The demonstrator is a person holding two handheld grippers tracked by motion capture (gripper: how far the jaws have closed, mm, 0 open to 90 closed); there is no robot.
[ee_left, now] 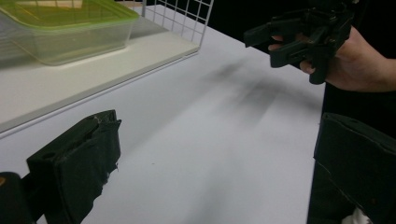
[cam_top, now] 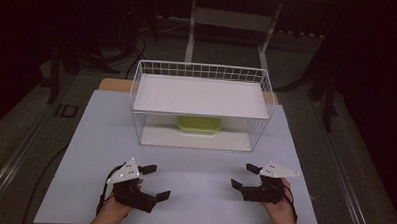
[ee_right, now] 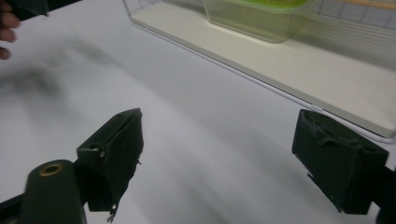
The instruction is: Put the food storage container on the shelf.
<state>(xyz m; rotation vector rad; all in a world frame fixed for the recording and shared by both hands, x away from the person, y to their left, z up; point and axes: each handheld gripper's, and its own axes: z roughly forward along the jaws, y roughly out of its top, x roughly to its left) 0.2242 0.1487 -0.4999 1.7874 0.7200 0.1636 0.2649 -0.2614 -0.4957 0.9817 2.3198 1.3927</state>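
From the high view, both claws sit near the 6 o'clock edge of the pale grey bench (cam_top: 183,191), the left claw (cam_top: 151,181) around 7 o'clock and the right claw (cam_top: 243,176) around 5, each with jaws spread wide and nothing between them. Up at 12 o'clock is a white wire rack with a flat white shelf on top (cam_top: 202,94), and tucked under that shelf is a clear plastic container with a lime-green lid (cam_top: 199,125). In the left claw view the container (ee_left: 65,32) shows at about 11 o'clock on the rack's white base board (ee_left: 93,70), well apart from the open jaws. The right claw view has it (ee_right: 254,18) at 1 o'clock, same story. My guess is it's light, fairly stiff and a bit slick, so I'd pinch a side wall just under the lid rim.
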